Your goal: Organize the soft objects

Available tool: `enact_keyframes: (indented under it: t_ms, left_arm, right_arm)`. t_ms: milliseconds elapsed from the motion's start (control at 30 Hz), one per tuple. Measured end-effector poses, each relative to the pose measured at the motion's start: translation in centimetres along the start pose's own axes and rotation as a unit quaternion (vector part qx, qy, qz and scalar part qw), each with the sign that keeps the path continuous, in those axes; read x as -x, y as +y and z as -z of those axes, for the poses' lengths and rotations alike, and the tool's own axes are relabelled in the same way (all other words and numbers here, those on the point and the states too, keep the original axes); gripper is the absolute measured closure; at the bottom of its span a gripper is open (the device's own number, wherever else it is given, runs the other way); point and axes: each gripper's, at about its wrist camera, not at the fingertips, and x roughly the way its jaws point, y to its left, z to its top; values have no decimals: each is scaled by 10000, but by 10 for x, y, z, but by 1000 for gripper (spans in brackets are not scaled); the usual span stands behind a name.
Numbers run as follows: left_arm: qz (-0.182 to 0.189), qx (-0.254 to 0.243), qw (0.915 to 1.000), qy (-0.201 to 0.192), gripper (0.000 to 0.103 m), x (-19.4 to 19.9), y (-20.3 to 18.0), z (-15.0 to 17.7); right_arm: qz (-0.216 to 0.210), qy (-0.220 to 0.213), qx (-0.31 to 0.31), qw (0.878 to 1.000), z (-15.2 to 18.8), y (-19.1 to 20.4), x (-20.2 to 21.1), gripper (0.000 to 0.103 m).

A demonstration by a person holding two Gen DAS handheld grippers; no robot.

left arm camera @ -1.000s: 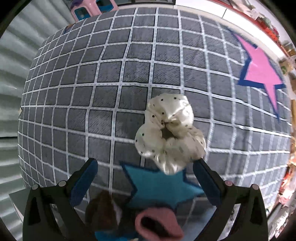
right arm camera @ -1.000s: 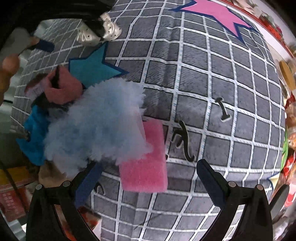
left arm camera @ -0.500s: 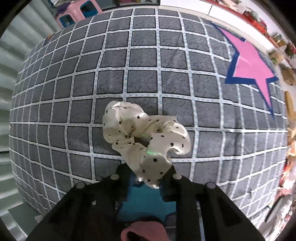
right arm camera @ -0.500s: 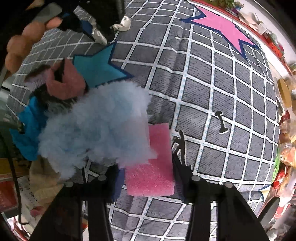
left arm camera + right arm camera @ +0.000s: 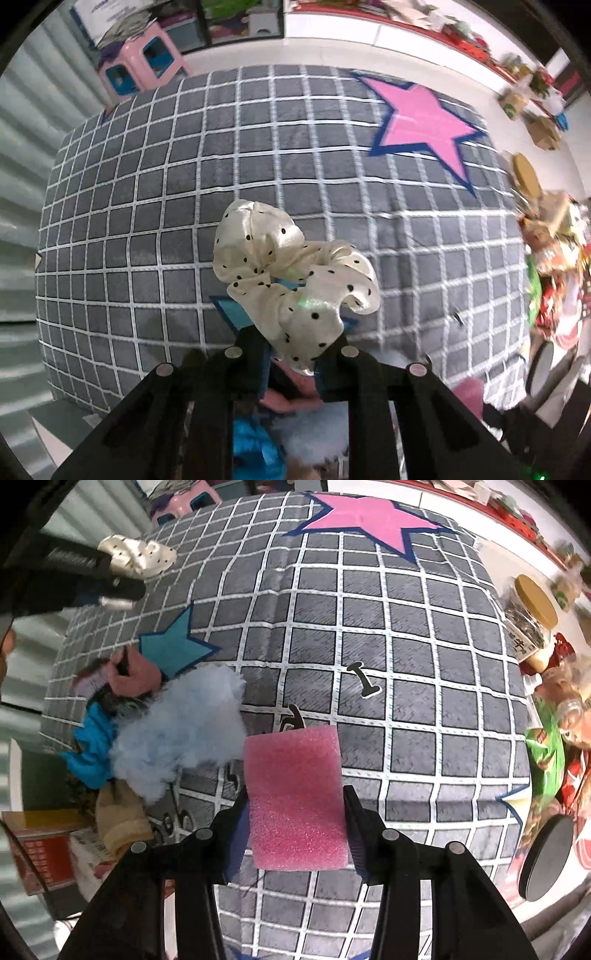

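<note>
Lifting both picks: left fingers (image 5: 291, 363) clamp the scrunchie (image 5: 295, 284), right fingers (image 5: 295, 834) clamp the sponge (image 5: 295, 797); next, carrying each to its spot.

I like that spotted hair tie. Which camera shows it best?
The left wrist view: the cream scrunchie fills the centre, pinched by the left gripper. The right wrist view shows it only small, at the top-left edge.

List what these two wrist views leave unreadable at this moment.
- Left wrist view: pile under the left gripper, hidden by its fingers and the scrunchie.
- Right wrist view: mat lettering, partly covered by the pink sponge.
- Right wrist view: clutter beside the mat, blurred.
</note>
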Motion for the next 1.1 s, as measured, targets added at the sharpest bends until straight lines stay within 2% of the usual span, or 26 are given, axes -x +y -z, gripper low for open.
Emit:
enact_keyframes:
  t_ms: [67, 200, 267, 400, 633, 767, 1100]
  left_arm:
    - [46, -103, 9999, -84, 83, 15, -7, 6]
    - [217, -215, 9995, -128, 83, 37, -13, 40]
    - [231, -354, 9990, -145, 83, 35, -16, 57]
    - [300, -558, 9979, -92, 83, 43, -19, 98]
    - [398, -589, 9975, 1, 83, 57, -16, 151]
    - [423, -453, 9980, -89, 83, 74, -2, 171]
    - [186, -19, 9987, -481, 83, 120, 53, 208]
  right_arm:
    - [-32, -33, -22, 10000, 2, -4, 8, 55]
    - [-97, -86, -139, 9998, 13, -12, 25, 55]
    - [-101, -106, -176, 9997, 10, -14, 31, 55]
    - [-119, -113, -280, 9995, 19, -4, 35, 55]
    - [-150, -199, -249, 9994, 36, 16, 48, 55]
    - [-173, -293, -110, 9994, 41, 37, 61, 55]
    - [-243, -601, 481, 9967, 45, 109, 94, 55]
